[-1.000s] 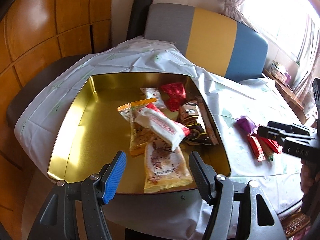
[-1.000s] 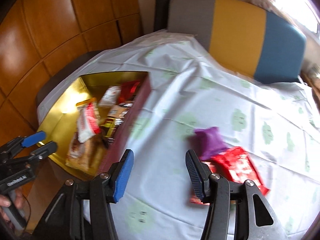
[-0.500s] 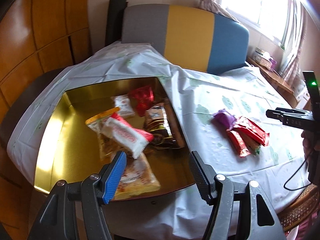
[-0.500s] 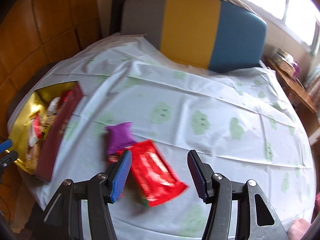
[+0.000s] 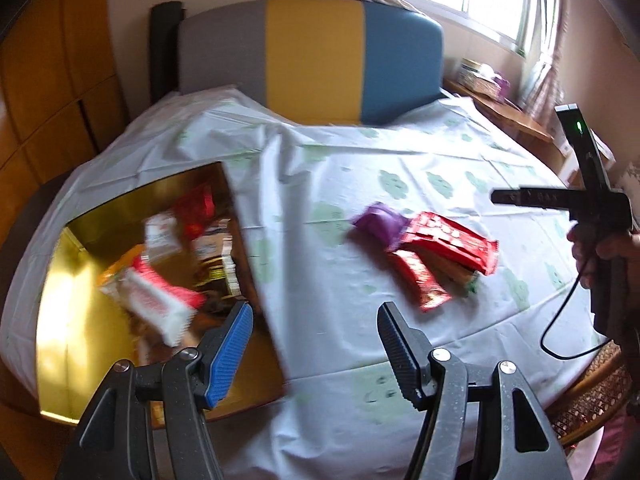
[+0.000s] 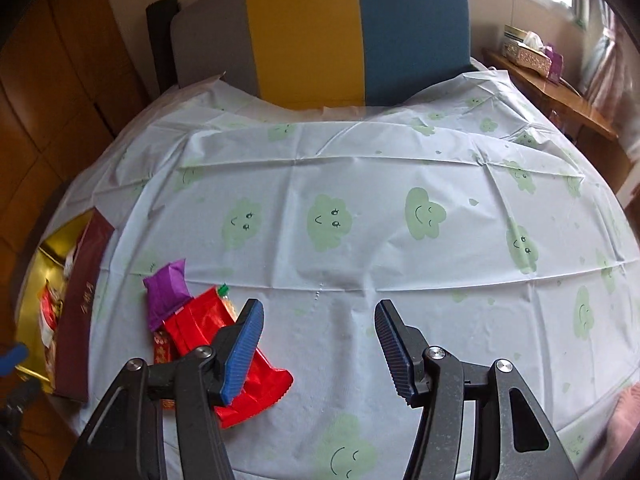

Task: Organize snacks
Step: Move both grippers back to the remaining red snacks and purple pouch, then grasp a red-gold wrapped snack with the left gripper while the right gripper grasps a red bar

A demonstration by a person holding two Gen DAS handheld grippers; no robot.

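A gold-lined box [image 5: 60,312] with a dark red outer wall [image 6: 78,300] sits at the table's left and holds several snack packets [image 5: 154,300]. On the cloth to its right lie a purple packet [image 5: 380,222], a large red packet [image 5: 452,242] and a smaller red packet [image 5: 420,280]. They also show in the right wrist view: the purple packet [image 6: 166,292] and the red packet [image 6: 208,320]. My left gripper [image 5: 314,332] is open and empty over the box's right edge. My right gripper [image 6: 318,330] is open and empty, to the right of the loose packets.
A white tablecloth with green clouds [image 6: 360,220] covers the round table. A grey, yellow and blue chair back [image 6: 320,32] stands behind it. A wooden side shelf with a tissue box [image 6: 528,52] is at the far right. Wood panelling is at the left.
Both grippers have swung to the right. The left view now centres on the box's right edge and loose packets. The right gripper has passed the packets, which now lie to its left.
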